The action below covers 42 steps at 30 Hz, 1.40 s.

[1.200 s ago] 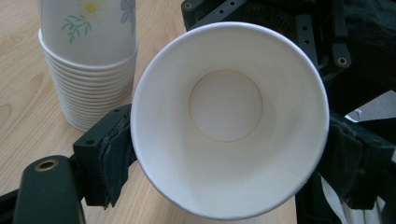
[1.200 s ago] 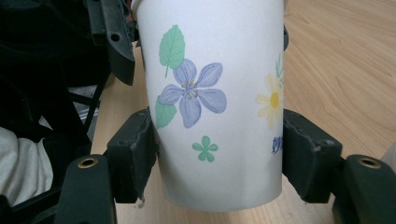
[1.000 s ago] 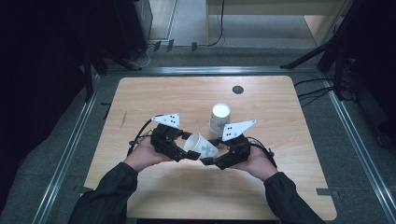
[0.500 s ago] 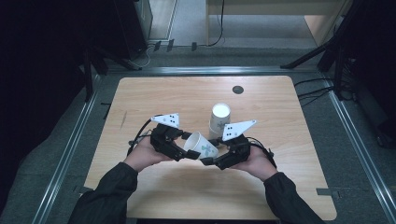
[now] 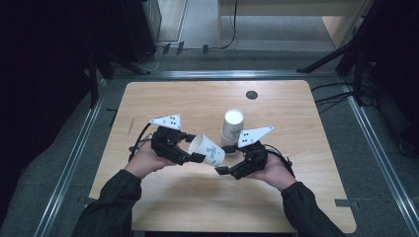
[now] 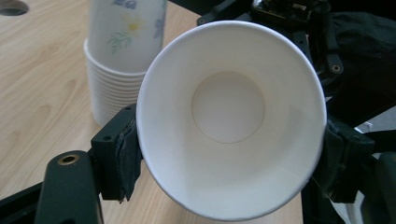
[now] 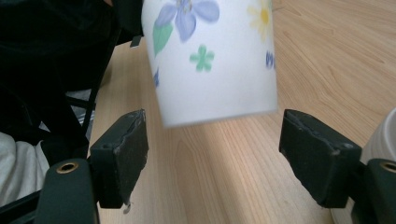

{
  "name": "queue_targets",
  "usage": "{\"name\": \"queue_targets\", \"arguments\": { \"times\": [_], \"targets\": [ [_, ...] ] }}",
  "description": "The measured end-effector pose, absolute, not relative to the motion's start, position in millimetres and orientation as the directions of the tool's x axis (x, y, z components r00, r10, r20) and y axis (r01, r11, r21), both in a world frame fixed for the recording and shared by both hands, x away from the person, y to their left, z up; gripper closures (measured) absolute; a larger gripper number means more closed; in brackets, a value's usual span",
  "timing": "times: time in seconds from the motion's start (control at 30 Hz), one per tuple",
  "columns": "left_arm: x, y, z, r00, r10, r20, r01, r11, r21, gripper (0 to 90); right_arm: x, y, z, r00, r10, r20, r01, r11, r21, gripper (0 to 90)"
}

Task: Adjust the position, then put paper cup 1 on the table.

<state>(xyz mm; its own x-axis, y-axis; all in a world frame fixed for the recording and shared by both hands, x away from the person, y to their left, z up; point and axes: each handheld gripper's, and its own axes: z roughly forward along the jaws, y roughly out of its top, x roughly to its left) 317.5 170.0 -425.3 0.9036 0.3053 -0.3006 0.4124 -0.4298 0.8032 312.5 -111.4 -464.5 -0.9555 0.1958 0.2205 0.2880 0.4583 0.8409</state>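
One white flowered paper cup [image 5: 207, 149] clamped in left gripper [image 5: 190, 150], right gripper [image 5: 223, 168] jaws wide

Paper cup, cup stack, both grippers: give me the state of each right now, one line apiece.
Paper cup: on its side, off the table, empty, rim clamped by the left gripper.
Left gripper: shut on the paper cup's rim, jaws pressing opposite sides.
Right gripper: open, jaws either side of the cup's base, not touching it.
Stack of cups: nested upside down, standing on the table, untouched.
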Motion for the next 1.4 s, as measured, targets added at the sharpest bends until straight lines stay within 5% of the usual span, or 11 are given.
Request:
{"name": "queue_targets", "arguments": {
  "times": [0.77,1.4],
  "targets": [
    [334.3,228.3,-417.1,0.835,0.517,-0.187,0.473,-0.504,0.723,22.4,316.9,-128.5,-468.4,-0.922,0.323,0.214,0.354,0.474,0.806,27.3],
    [358.1,269.3,-426.3,0.72,0.672,-0.173,0.582,-0.449,0.679,22.9,319.7,-133.7,-469.9,-0.909,0.358,0.212,0.372,0.472,0.799,27.4]
  ]
}}
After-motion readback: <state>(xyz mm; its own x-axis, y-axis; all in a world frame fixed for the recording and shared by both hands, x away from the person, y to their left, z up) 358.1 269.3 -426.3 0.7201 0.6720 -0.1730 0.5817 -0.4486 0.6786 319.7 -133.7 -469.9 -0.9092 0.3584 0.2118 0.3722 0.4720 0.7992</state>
